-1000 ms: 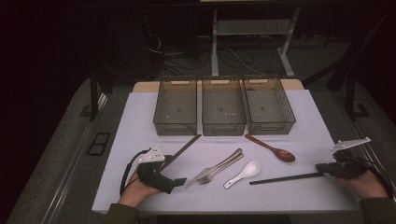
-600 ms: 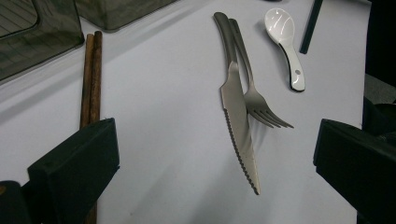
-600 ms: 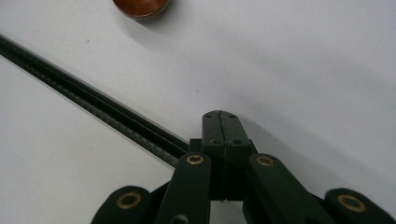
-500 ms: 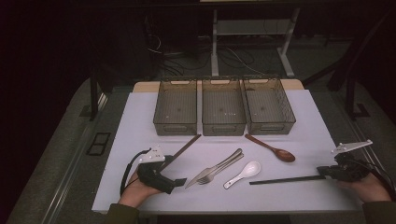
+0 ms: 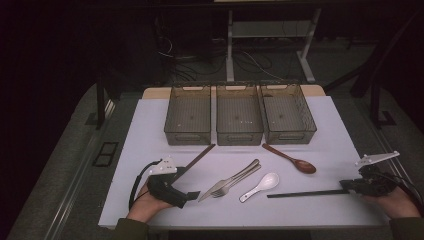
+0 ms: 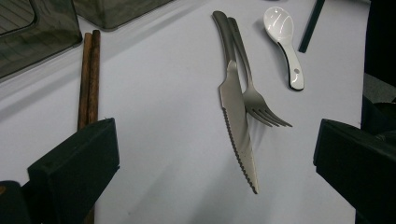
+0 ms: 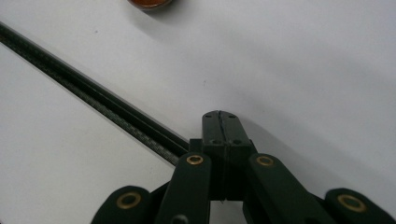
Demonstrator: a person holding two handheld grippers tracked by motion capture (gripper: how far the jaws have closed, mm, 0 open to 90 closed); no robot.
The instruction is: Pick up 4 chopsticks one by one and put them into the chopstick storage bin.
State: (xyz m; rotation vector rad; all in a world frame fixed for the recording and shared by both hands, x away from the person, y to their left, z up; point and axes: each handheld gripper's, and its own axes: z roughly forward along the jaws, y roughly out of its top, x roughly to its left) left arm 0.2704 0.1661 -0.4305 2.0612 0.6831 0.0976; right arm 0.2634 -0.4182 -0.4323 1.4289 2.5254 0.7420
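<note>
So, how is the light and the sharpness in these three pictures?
High view: dim, dark around the white table. Left gripper view: sharp knife and fork with soft shadows. Right gripper view: evenly lit, the shut right gripper slightly soft, black chopsticks sharp.

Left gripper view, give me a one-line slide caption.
Open left gripper faces a serrated knife, fork, white spoon and brown chopsticks.

A white table top (image 5: 150, 130) is standing on grey carpet floor (image 5: 60, 165). Beyond it, a white desk frame (image 5: 265, 30) and loose cables (image 5: 185, 60) are lying in deep shadow.
</note>
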